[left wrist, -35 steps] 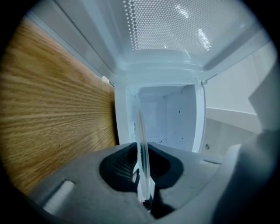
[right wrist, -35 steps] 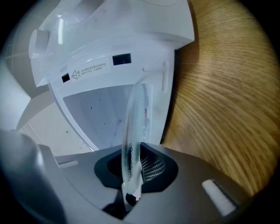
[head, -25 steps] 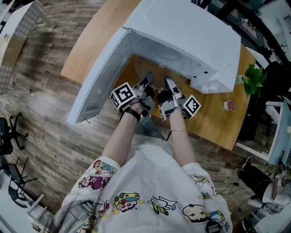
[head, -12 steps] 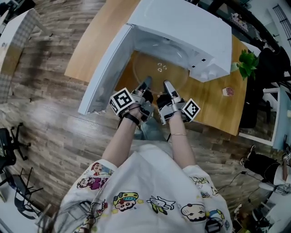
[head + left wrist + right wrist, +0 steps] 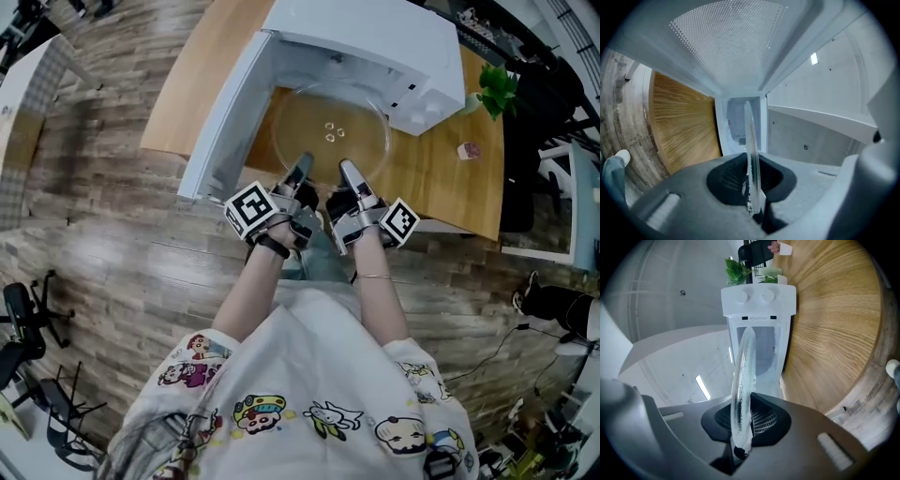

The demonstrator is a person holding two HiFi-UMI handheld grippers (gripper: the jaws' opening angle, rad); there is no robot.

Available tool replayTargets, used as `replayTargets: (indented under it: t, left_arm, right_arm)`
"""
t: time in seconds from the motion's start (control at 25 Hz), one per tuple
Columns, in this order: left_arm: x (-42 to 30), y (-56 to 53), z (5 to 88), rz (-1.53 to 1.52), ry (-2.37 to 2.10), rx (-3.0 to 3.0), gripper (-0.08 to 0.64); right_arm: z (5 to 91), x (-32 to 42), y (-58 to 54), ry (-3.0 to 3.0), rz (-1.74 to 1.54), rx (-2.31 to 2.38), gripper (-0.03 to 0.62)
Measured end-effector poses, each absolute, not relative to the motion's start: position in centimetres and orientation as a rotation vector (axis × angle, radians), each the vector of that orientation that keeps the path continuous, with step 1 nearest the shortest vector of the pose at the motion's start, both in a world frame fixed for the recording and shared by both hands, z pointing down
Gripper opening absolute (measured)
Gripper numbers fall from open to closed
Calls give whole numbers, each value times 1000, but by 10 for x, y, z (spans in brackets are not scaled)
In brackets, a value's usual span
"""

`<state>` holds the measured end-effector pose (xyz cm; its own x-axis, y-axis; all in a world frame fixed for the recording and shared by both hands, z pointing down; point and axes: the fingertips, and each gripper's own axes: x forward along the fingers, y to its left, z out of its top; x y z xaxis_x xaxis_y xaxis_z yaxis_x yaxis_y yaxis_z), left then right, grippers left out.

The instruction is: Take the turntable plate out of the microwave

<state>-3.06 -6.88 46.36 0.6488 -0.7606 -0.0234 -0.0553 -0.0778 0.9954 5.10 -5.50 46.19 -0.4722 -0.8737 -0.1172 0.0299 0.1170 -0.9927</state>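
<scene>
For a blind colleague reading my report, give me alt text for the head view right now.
Seen from above, a person's left gripper and right gripper clamp the near rim of a clear glass turntable plate over a wooden table, at the open front of a white microwave. Its door hangs open at left.

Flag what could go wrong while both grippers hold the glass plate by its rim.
1. The left gripper and right gripper pinch only the near rim of the glass plate, close together. The far side hangs unsupported, so it could tilt or slip out of the grip.
2. The open door stands right beside the plate's left edge; a sideways swing could knock it.
3. The plate's far rim sits near the microwave opening; lifting there might clip it.
</scene>
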Motion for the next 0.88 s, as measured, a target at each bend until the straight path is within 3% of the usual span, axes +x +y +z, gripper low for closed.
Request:
replayTargets:
  t: [0.88]
  left_arm:
    - [16,38,384,-661,-499,1561,25]
  right_arm:
    - [395,86,59,1585,-1359,-874,43]
